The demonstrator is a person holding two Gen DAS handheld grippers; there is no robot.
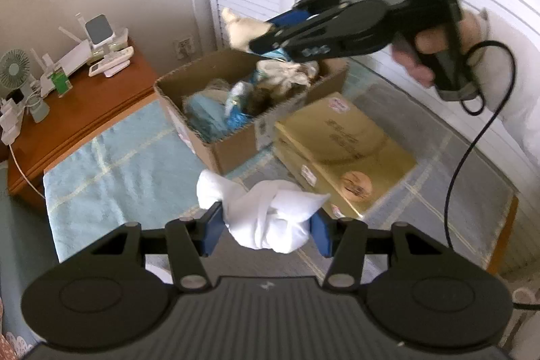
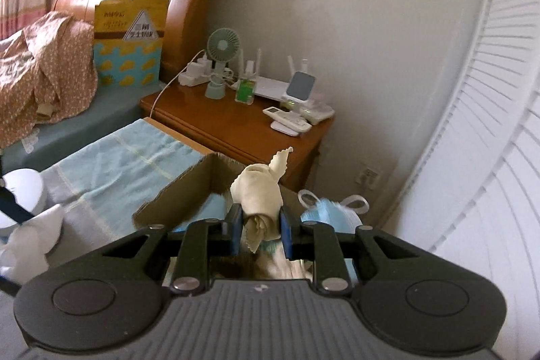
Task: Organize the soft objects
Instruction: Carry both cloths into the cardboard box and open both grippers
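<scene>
left wrist view: left gripper [image 1: 266, 230] is clamped on a knotted white cloth bundle [image 1: 270, 215], held in the air. the open brown cardboard box [image 1: 236, 137] of soft items lies ahead and slightly left of it, well apart.

right wrist view: right gripper [image 2: 259, 231] pinches a rolled cream cloth [image 2: 258, 191], roll axis pointing forward and up. the box opening sits directly below and ahead, so the right is nearer for the drop.

Black grippers, blue fingers [image 1: 213, 233], silver screws, black cable [image 1: 467, 157].
</scene>
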